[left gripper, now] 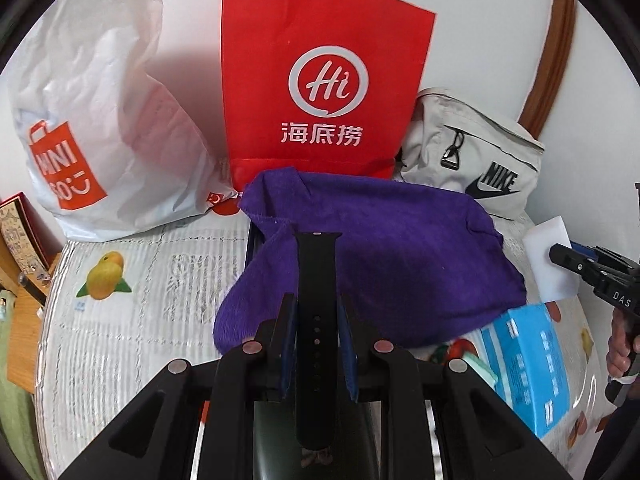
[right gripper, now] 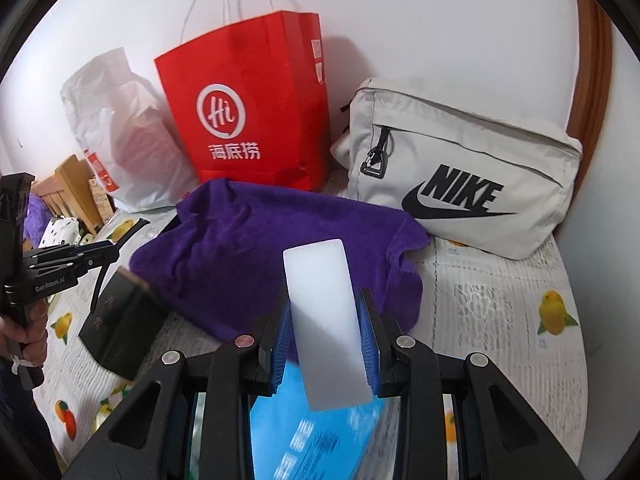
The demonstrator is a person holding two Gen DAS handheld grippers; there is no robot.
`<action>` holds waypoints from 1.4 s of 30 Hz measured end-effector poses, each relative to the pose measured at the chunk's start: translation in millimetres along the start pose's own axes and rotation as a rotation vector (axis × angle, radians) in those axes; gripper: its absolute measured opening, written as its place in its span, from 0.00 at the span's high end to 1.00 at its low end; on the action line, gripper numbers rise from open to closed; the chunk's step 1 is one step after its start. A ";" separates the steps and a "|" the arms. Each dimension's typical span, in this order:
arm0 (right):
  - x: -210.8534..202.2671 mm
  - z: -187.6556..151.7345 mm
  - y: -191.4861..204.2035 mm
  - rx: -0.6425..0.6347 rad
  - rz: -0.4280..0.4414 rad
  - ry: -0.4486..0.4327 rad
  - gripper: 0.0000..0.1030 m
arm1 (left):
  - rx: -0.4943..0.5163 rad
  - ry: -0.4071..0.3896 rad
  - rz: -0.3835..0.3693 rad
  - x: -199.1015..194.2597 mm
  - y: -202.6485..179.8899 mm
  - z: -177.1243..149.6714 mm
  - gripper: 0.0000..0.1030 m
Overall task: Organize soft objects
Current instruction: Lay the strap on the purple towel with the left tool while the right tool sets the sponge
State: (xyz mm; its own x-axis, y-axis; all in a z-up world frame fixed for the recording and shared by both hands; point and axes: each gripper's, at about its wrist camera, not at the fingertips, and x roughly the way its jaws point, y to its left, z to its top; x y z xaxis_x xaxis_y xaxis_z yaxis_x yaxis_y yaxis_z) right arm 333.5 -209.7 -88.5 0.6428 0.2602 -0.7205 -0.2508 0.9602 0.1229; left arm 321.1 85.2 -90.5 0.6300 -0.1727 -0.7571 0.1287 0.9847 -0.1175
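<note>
While the left gripper (left gripper: 316,312) pinches a black watch strap (left gripper: 316,280) upright between its blue pads, it hangs just in front of the purple towel (left gripper: 380,248), strap tip over the cloth. Over on the right, the right gripper (right gripper: 326,320) is clamped on a white sponge block (right gripper: 324,308), also just in front of the purple towel. Behind that towel stand a red paper bag (left gripper: 320,80), a white plastic bag (left gripper: 100,120) and a grey Nike pouch (right gripper: 460,168).

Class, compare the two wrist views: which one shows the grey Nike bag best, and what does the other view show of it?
The right wrist view: the grey Nike bag appears whole, with zip, clip and full logo, beside the red paper bag. In the left wrist view the bag is smaller, near the edge, its lower part hidden behind the purple towel.
</note>
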 end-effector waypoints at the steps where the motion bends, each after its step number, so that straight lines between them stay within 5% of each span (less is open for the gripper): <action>1: 5.2 3.2 -1.1 0.001 0.001 0.002 0.69 | -0.004 0.006 0.002 4.8 0.8 3.4 0.81; 21: 110.9 46.6 -26.0 0.029 -0.004 0.129 0.69 | 0.006 0.123 0.009 104.0 -3.9 64.5 0.81; 32: 131.7 45.3 -34.8 0.047 -0.006 0.181 0.68 | -0.007 0.181 0.016 135.3 -9.1 70.6 0.81; 38: 132.3 43.1 -36.4 0.033 -0.001 0.202 0.58 | -0.022 0.188 0.027 135.3 -9.1 72.7 0.80; 42: 127.6 39.0 -34.5 0.028 0.003 0.203 0.55 | -0.026 0.196 0.048 129.3 -4.8 73.6 0.62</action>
State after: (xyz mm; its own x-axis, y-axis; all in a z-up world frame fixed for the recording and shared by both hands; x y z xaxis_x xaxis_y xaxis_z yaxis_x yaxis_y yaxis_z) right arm 452.4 -205.7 -158.1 0.4820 0.2399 -0.8427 -0.2304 0.9626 0.1423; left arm 458.3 56.5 -140.5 0.4733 -0.1201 -0.8727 0.0804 0.9924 -0.0930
